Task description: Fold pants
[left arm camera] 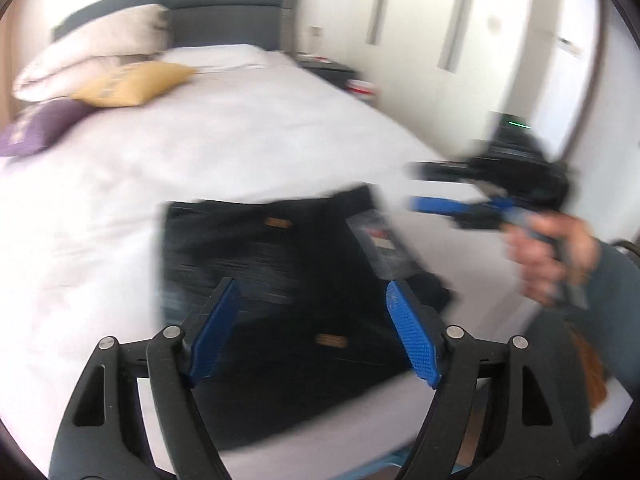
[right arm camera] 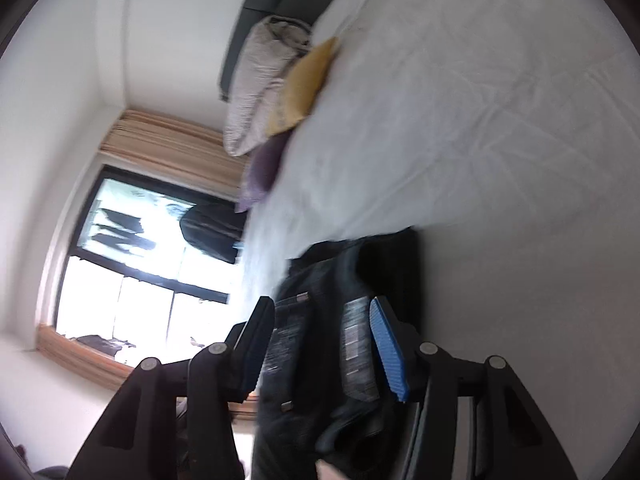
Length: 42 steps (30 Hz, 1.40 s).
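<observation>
Dark blue pants [left arm camera: 280, 280] lie folded in a block on the white bed [left arm camera: 240, 140], near its front edge; a paper tag shows on them. My left gripper [left arm camera: 310, 300] hovers open just above the pants, holding nothing. My right gripper [left arm camera: 416, 188] is seen at the right of the left wrist view, held in a hand above the pants' right edge, blurred. In the right wrist view, tilted sideways, the right gripper [right arm camera: 322, 312] is open, with the pants [right arm camera: 332, 360] and their tags between and behind the fingers; I cannot tell if they touch.
A beige pillow [left arm camera: 92, 48], a yellow cushion [left arm camera: 132, 82] and a purple cushion [left arm camera: 36, 128] lie at the bed's head by the dark headboard [left arm camera: 224, 20]. A nightstand [left arm camera: 332, 70] stands to the right. A window [right arm camera: 140, 272] is left in the right wrist view.
</observation>
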### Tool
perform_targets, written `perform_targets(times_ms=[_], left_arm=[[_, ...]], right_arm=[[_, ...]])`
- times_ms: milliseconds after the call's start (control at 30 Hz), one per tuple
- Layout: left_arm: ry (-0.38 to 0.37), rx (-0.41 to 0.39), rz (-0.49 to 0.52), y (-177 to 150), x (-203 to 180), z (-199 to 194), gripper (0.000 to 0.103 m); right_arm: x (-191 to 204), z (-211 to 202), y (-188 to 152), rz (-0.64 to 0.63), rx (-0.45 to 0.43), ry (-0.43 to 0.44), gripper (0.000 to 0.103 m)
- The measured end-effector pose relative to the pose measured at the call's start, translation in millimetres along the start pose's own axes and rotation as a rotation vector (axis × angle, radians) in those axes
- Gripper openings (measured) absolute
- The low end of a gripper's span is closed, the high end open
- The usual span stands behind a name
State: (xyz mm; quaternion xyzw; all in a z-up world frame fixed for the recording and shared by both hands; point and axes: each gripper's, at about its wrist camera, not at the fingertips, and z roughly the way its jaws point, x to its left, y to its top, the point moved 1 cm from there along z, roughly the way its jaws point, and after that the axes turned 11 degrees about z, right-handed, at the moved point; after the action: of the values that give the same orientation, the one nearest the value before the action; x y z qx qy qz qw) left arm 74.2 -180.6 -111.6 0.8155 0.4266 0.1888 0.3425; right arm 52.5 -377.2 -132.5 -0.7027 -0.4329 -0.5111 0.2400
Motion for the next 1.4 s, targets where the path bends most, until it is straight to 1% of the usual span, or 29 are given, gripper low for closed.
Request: perform_targets(times_ms=[67,100,133,200,233,267,300,333,367,433,467,500,567,600,667,700,767,900,967,1000,1067,1100,1133,1167,1233,1267,1300,1367,1400], left_arm=[[0.063,0.033,-0.010,-2,25,8,0.075],[0.088,0.042,-0.011,-5,33,11,0.075],[0.113,0.057,-0.015,-8,43,14,0.075],[0.132,0.106,-0.027,-17,55,26,0.075],[0.139,0.136,-0.033,-22,57,33,0.075],[0.140,0.165,-0.046,-28,59,41,0.075],[0.131,0.178,-0.056,-31,60,48,0.075],[0.121,0.190,-0.071,-36,61,54,0.075],[0.116,0.197,-0.083,-39,64,57,0.075],[0.104,0.202,-0.119,-41,70,63,0.075],[0.098,0.202,-0.137,-44,72,65,0.075],[0.095,0.204,-0.146,-46,73,68,0.075],[0.097,0.206,-0.142,-46,72,66,0.075],[0.098,0.206,-0.141,-46,66,59,0.075],[0.100,0.207,-0.141,-46,66,58,0.075],[0.100,0.207,-0.141,-44,66,57,0.076],[0.101,0.212,-0.137,-42,65,58,0.076],[0.102,0.218,-0.137,-40,64,56,0.076],[0.102,0.221,-0.137,-40,63,57,0.076],[0.103,0.223,-0.137,-40,64,59,0.077],[0.106,0.225,-0.137,-40,66,61,0.080],[0.106,0.228,-0.137,-40,66,63,0.081],[0.105,0.230,-0.137,-40,67,64,0.082],[0.101,0.233,-0.138,-40,67,65,0.082],[0.101,0.238,-0.133,-41,67,67,0.082],[0.105,0.238,-0.130,-41,67,67,0.084],[0.110,0.238,-0.131,-41,68,68,0.086],[0.110,0.239,-0.136,-42,69,69,0.086],[0.111,0.239,-0.138,-42,69,70,0.086]], right_arm=[[10,4,-18,-0.002,0.032,0.069,0.054],[13,10,-33,-0.004,0.063,0.110,0.055],[14,16,-45,-0.006,0.088,0.124,0.056],[10,35,-71,-0.013,0.155,0.104,0.060],[5,41,-80,-0.012,0.172,0.075,0.064],[-6,47,-88,-0.007,0.176,0.020,0.065],[-19,50,-94,0.007,0.170,-0.009,0.061],[-27,48,-96,0.016,0.152,0.009,0.051],[-35,42,-96,0.023,0.126,0.036,0.046],[-50,33,-92,0.078,0.108,0.047,0.021],[-53,28,-92,0.087,0.102,0.032,0.017],[-53,24,-92,0.076,0.094,0.011,0.016],[-49,15,-92,0.054,0.080,-0.043,0.017],[-45,9,-90,0.057,0.079,-0.055,0.020],[-30,-1,-84,0.037,0.042,-0.079,0.045],[-20,-5,-78,0.020,0.014,-0.074,0.062],[-1,-5,-69,-0.012,-0.004,-0.051,0.064],[49,36,-40,-0.111,0.040,-0.025,0.065],[66,62,-30,-0.146,0.071,-0.027,0.071],[69,82,-23,-0.157,0.098,-0.049,0.078],[58,106,-15,-0.142,0.125,-0.089,0.078],[46,118,-8,-0.119,0.133,-0.136,0.078],[29,124,-1,-0.095,0.129,-0.189,0.076],[10,128,5,-0.053,0.129,-0.197,0.072],[-8,117,9,-0.009,0.096,-0.143,0.053],[-12,110,9,0.001,0.080,-0.127,0.052],[-15,103,7,-0.003,0.059,-0.138,0.052],[-16,87,3,-0.003,0.031,-0.159,0.052],[-15,77,-1,0.004,0.004,-0.174,0.056]])
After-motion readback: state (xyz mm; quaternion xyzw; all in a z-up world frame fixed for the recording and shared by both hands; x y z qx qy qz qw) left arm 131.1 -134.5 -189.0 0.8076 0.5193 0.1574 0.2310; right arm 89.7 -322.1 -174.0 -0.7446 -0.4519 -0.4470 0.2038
